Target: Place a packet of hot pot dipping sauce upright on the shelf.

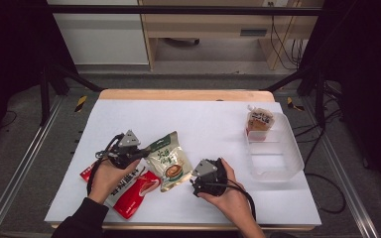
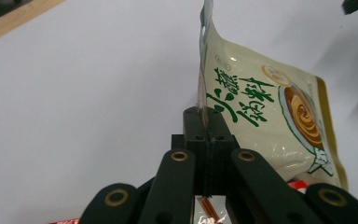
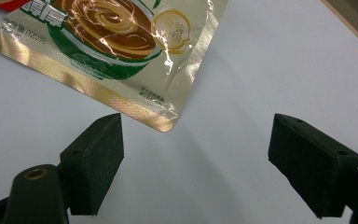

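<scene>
A cream and green snack pouch (image 1: 167,161) lies partly raised at the middle of the white table top. My left gripper (image 1: 144,154) is shut on its left edge. In the left gripper view the two black jaws meet on the thin sealed edge of the pouch (image 2: 261,112), which stands up from the left gripper (image 2: 206,122). My right gripper (image 1: 198,181) rests just right of the pouch, open. In the right gripper view the right gripper (image 3: 200,163) has nothing between its pads, and the pouch's gold-trimmed corner (image 3: 158,116) lies just ahead of them.
A red pouch (image 1: 131,192) lies under the person's left hand, partly beneath the cream pouch. A clear plastic bin (image 1: 278,163) stands at the right with an orange packet (image 1: 259,121) leaning in its far end. The table's wooden far edge (image 1: 186,94) runs behind.
</scene>
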A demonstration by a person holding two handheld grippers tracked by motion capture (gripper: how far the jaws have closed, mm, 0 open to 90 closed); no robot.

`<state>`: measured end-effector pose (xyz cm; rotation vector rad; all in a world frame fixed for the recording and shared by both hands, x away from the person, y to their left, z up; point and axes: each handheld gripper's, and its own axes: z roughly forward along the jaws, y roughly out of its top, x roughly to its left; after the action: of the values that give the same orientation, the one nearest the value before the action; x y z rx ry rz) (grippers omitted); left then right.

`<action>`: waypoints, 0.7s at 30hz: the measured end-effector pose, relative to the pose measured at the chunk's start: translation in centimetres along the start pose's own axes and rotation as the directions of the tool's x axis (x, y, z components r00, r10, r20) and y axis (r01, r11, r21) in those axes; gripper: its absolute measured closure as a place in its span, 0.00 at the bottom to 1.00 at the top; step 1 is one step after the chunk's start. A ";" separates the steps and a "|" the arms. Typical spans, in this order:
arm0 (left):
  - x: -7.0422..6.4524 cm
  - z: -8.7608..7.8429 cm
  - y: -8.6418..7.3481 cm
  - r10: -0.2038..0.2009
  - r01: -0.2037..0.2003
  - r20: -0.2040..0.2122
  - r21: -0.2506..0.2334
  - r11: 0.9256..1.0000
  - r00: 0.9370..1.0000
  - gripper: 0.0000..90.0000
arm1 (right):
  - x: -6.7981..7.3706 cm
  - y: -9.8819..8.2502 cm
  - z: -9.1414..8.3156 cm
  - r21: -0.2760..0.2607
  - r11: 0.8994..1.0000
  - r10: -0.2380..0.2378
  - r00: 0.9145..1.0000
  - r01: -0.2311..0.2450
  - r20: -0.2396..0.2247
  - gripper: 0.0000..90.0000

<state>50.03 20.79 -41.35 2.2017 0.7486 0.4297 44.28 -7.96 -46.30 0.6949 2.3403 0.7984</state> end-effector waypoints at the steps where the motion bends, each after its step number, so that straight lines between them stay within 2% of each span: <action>1: -0.1 -0.3 0.2 0.002 -0.002 0.004 -0.009 1.000 1.000 1.00 | -0.1 0.0 -0.1 -0.002 1.000 0.000 1.000 0.000 0.001 0.21; 14: -1.7 -2.3 2.1 0.062 -0.060 0.037 -0.065 0.996 0.997 1.00 | -0.4 -0.1 -0.3 -0.010 1.000 0.015 1.000 -0.015 0.004 0.19; 18: -2.4 -2.8 2.8 0.092 -0.088 0.049 -0.079 0.993 0.995 1.00 | -0.6 0.0 -0.7 -0.021 0.999 0.027 1.000 -0.027 0.011 0.17; 21: -3.3 -3.4 3.6 0.131 -0.125 0.069 -0.089 0.988 0.989 1.00 | -0.9 -0.2 -1.3 -0.026 0.999 0.038 0.999 -0.038 0.014 0.16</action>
<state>47.11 18.68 -36.60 2.1808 0.5415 0.4324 43.94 -9.15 -45.27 0.7335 2.3055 0.8360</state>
